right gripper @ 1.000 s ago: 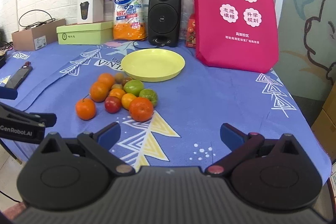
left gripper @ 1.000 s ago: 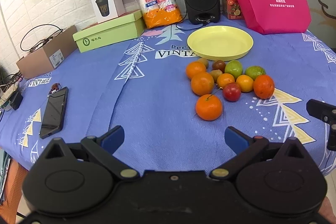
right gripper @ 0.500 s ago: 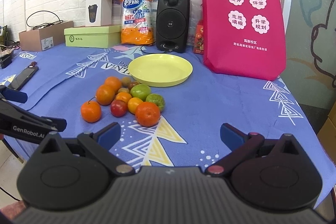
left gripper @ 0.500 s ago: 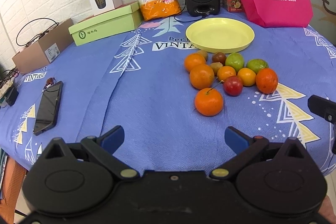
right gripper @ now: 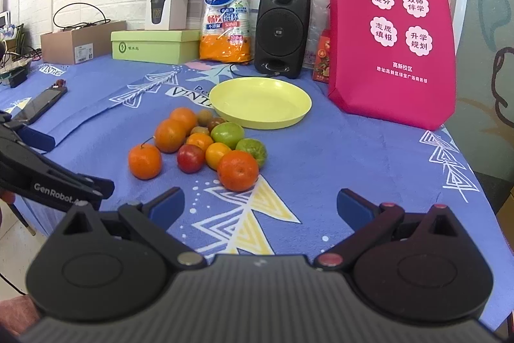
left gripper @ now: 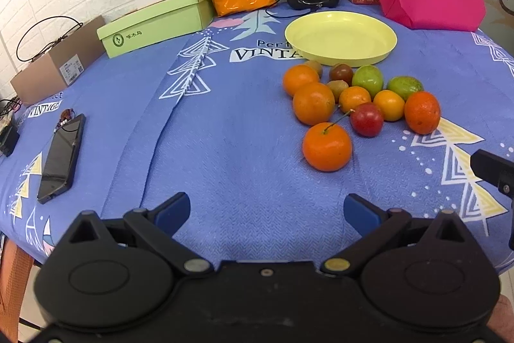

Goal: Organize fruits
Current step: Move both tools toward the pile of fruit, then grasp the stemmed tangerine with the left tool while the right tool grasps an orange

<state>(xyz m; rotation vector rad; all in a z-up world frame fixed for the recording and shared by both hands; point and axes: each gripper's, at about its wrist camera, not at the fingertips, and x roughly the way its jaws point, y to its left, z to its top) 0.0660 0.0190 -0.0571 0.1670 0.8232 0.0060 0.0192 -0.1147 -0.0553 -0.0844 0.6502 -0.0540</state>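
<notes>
Nothing of the sorting appeared done: the yellow plate (left gripper: 340, 37) held no fruit at all, and every piece lay in one loose cluster on the blue-clothed counter (left gripper: 225, 134) just in front of the plate's near rim. The cluster held a stemmed orange (left gripper: 326, 147) set slightly apart at the near edge, two larger oranges (left gripper: 313, 102) behind it, a red plum-like fruit (left gripper: 366, 119), a deep orange mandarin (left gripper: 421, 112) on the right side, two green citrus (left gripper: 367, 78) and some small brownish fruits close to the plate that were too small to name. The whole job seemed left to do, assuming the plate was the intended container.

The left hand-held gripper (left gripper: 266, 209) hung released, its blue pads wide apart and holding nothing, short of the stemmed orange. The right hand-held gripper (right gripper: 260, 204) was likewise released and empty, nearest the mandarin.

At the back stood a pink tote bag (right gripper: 393, 44), a black speaker (right gripper: 282, 28), a pack of paper cups (right gripper: 226, 18) and a green box (right gripper: 154, 45), whose contents could not be seen
</notes>
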